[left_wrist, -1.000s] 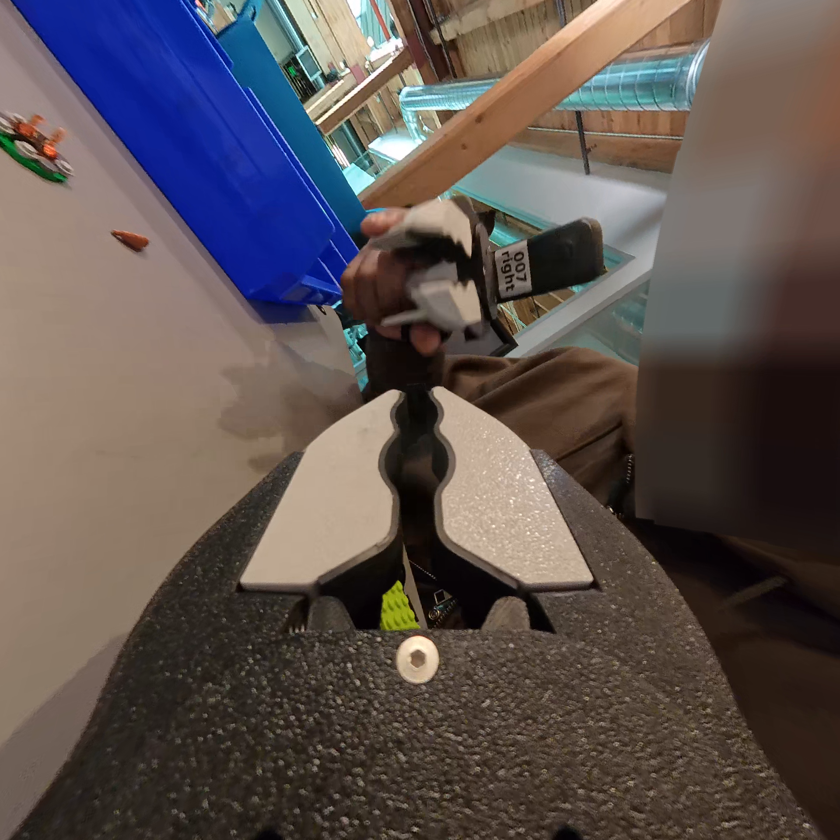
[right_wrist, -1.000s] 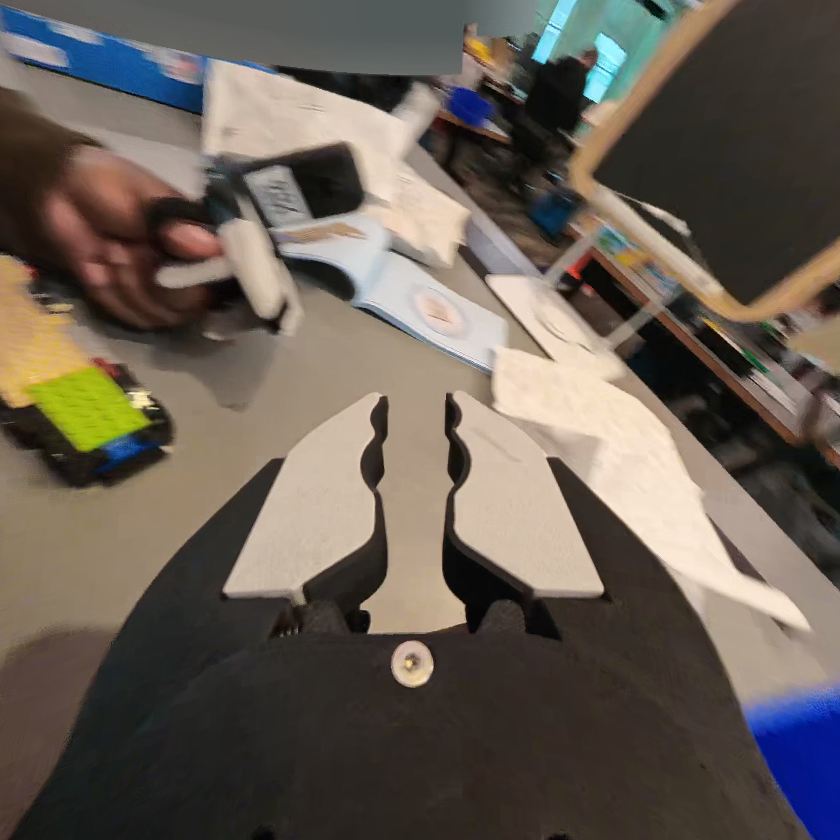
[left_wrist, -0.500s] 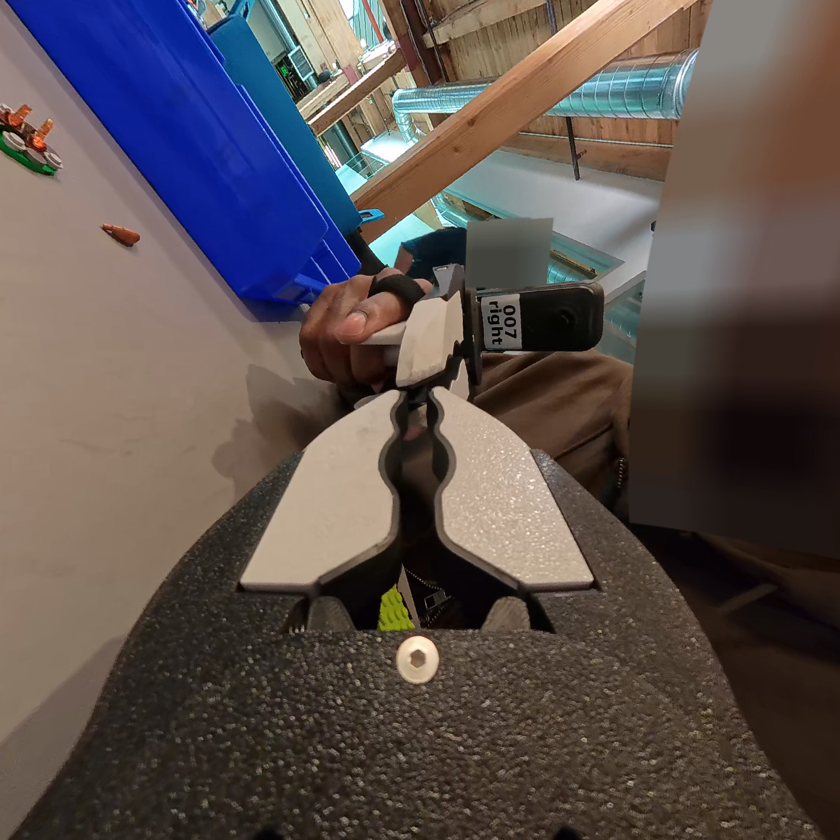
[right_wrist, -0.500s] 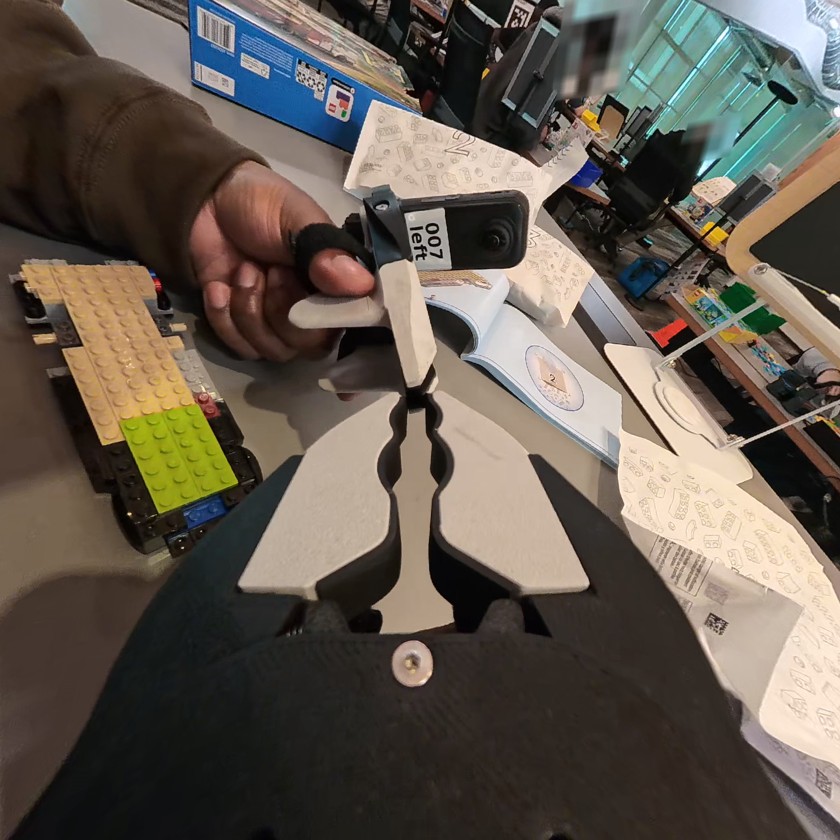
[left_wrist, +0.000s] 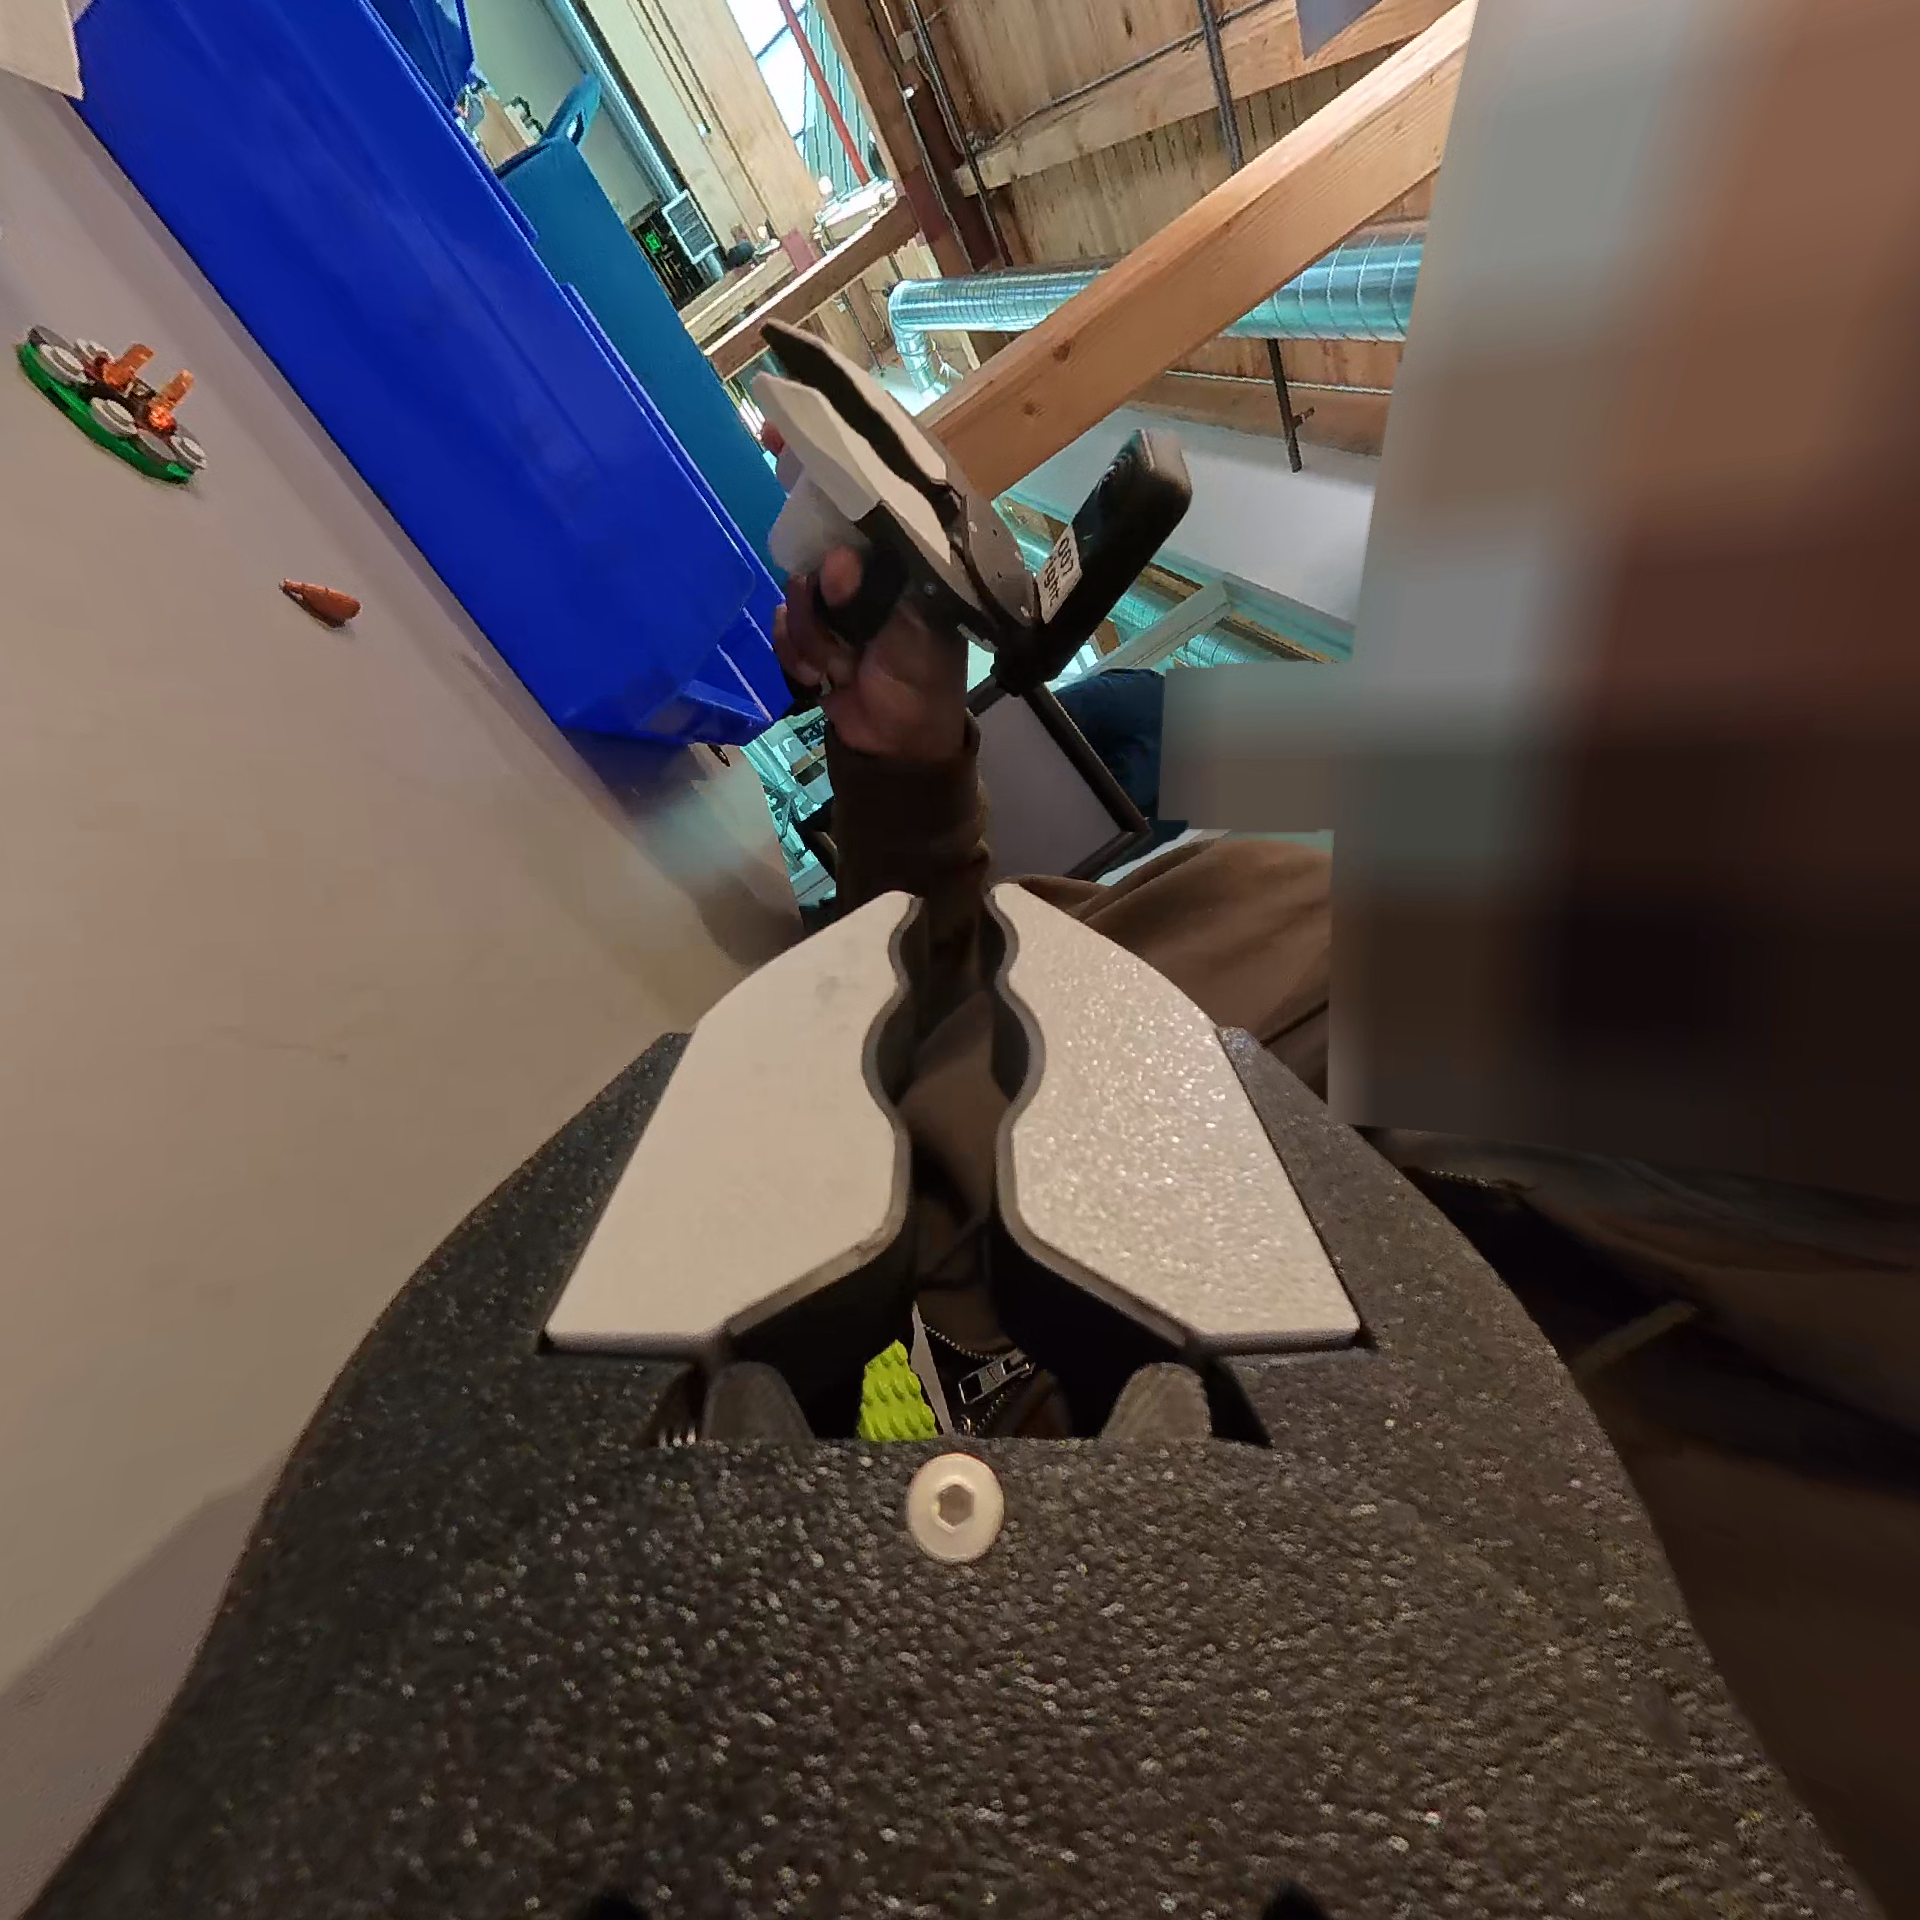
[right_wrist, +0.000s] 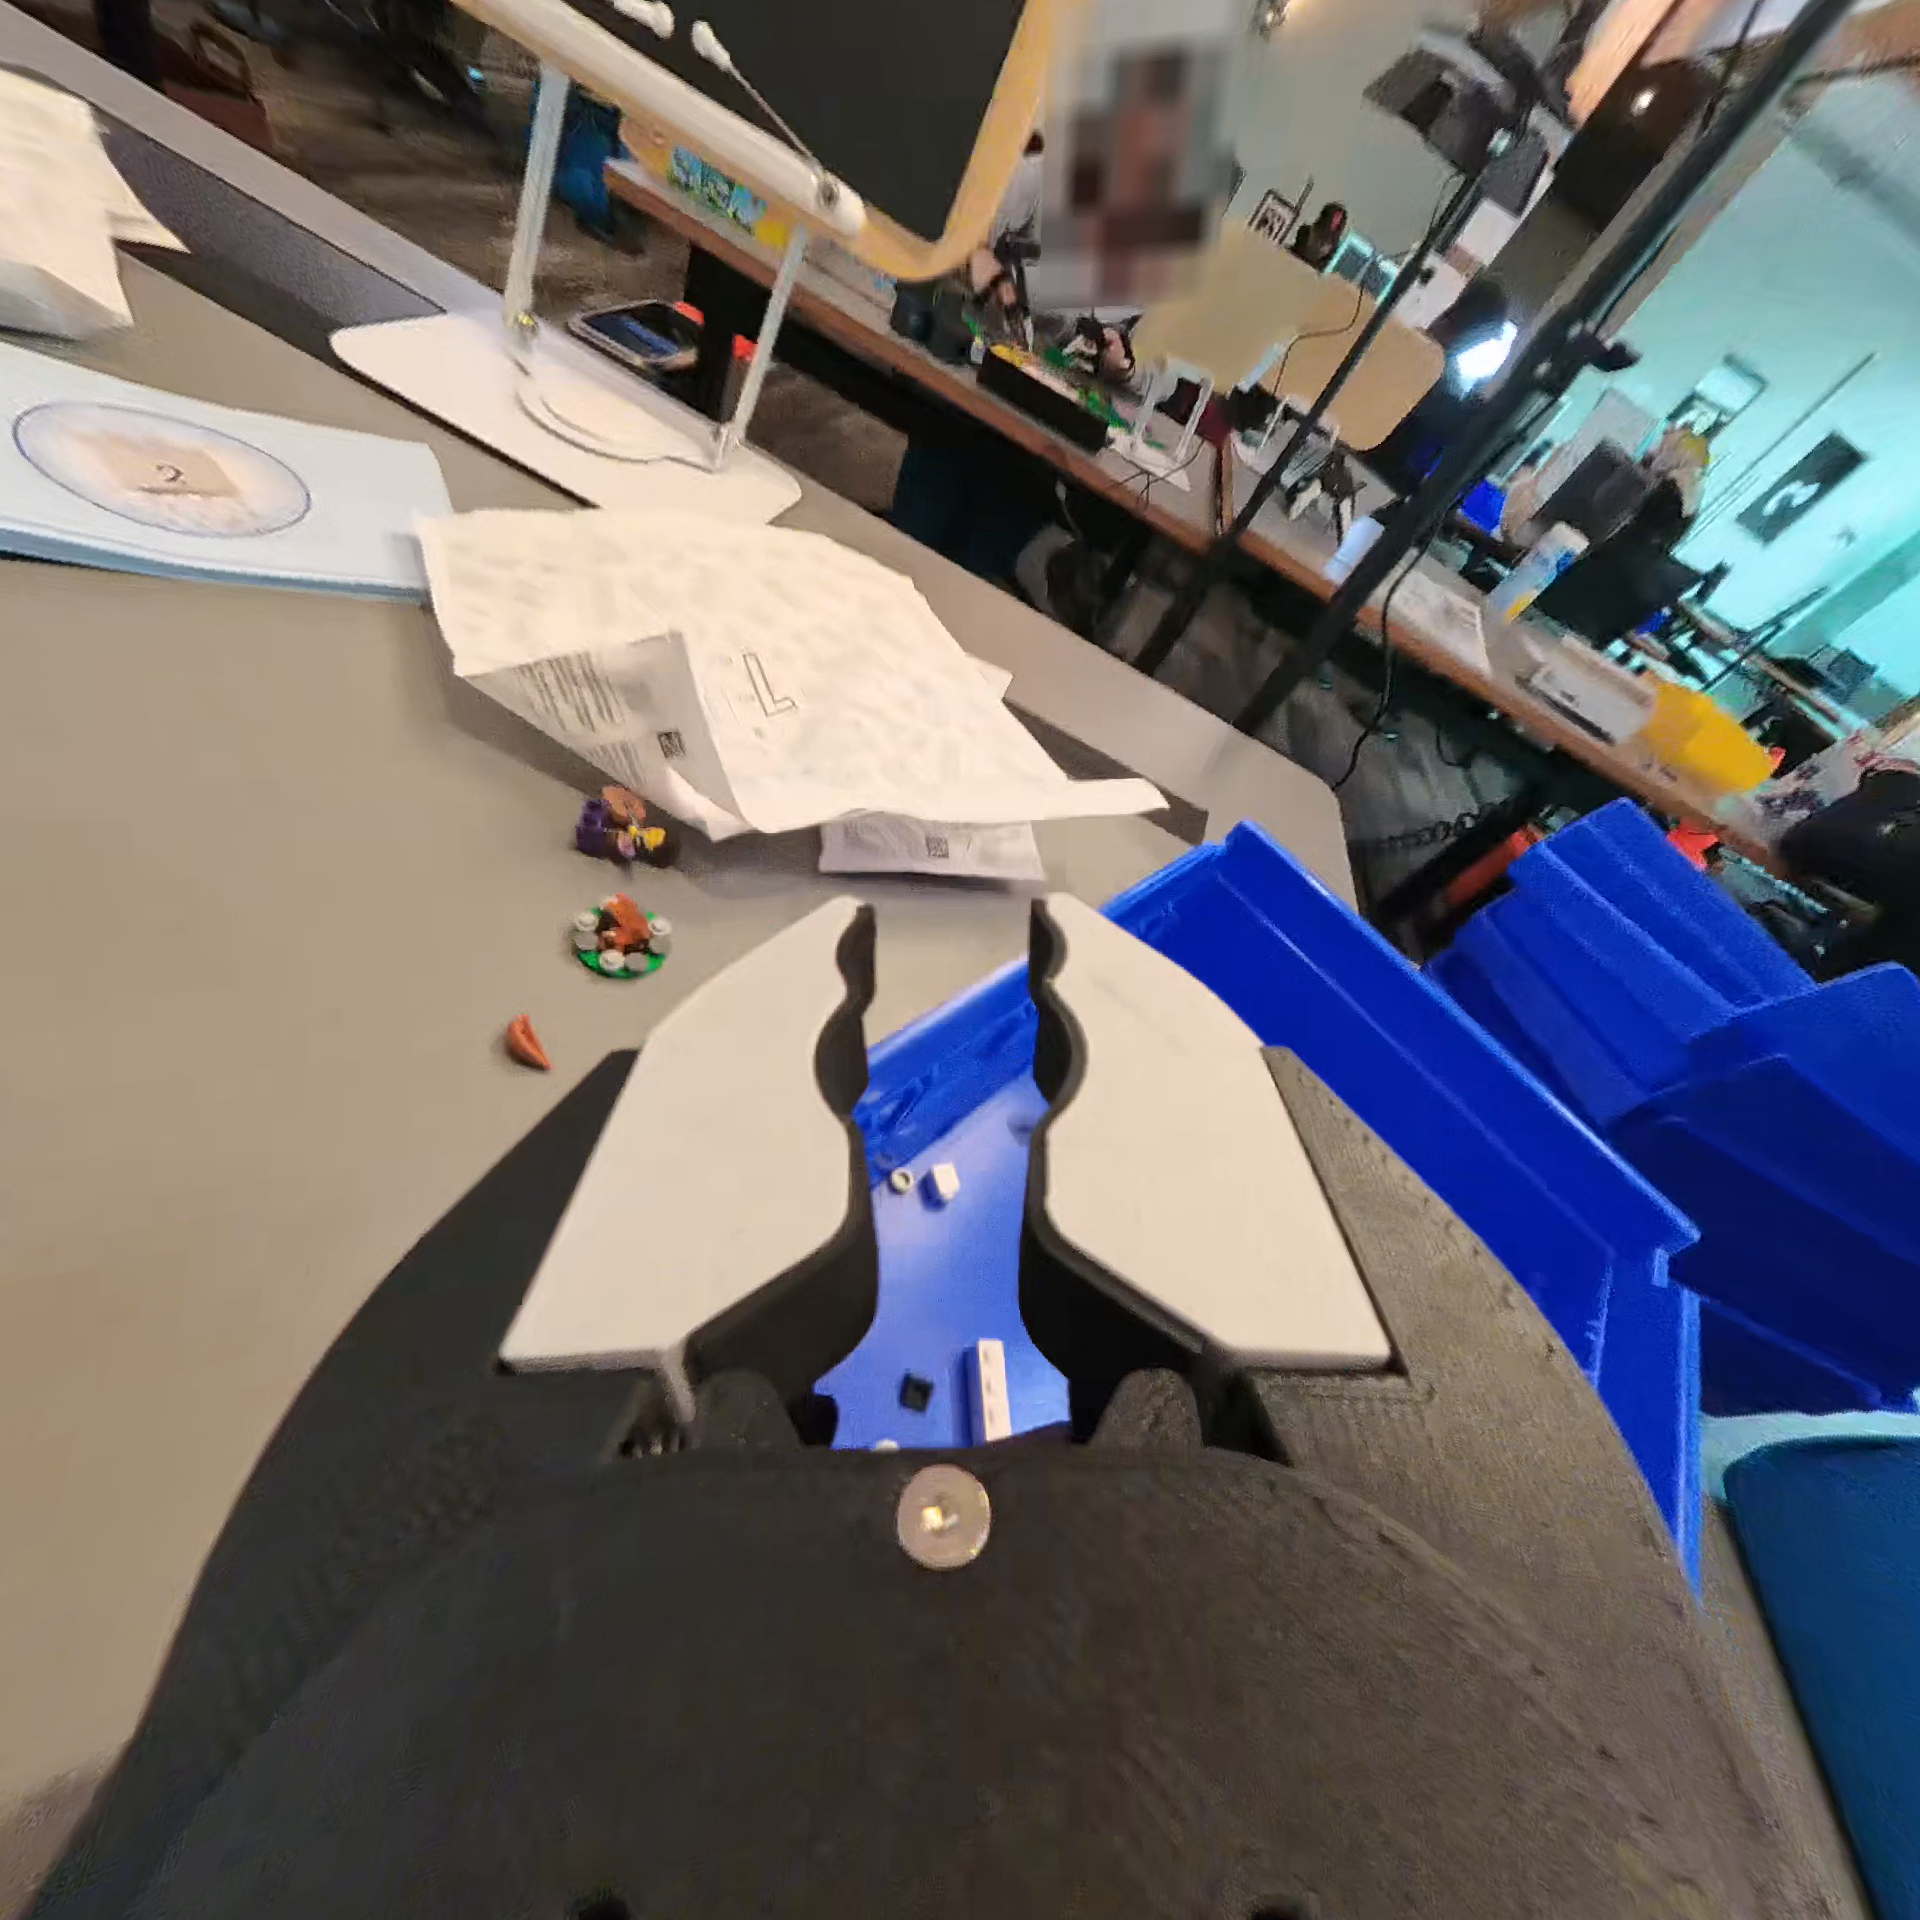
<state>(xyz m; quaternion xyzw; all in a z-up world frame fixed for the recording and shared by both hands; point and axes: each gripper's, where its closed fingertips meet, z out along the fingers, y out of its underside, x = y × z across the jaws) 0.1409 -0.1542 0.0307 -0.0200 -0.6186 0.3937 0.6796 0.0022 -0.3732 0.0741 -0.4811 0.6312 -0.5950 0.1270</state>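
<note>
My right gripper is open, with nothing between its fingers. It hangs over the near end of a blue bin, and small white and dark pieces lie on the bin's floor below it. My left gripper points at the person's brown sleeve. Its fingers stand a narrow gap apart, and through the gap I see only the sleeve. In the left wrist view the right gripper is raised beside the blue bin. A lime green studded plate shows under the left gripper's body.
On the grey table lie a round green build, a small brown cone piece, a purple figure, crumpled paper sheets, a booklet and a white stand base. More blue bins stand at the right. The grippers' ends are close to 25 cm from one another. Between my right fingertips and the small brown cone piece there is roughly 15 cm. My left wrist view looks at it from another angle.
Half a second ago the right gripper was nearly shut at the left gripper's fingertips. It has since swung away over the blue bin and opened. The left gripper has barely moved.
</note>
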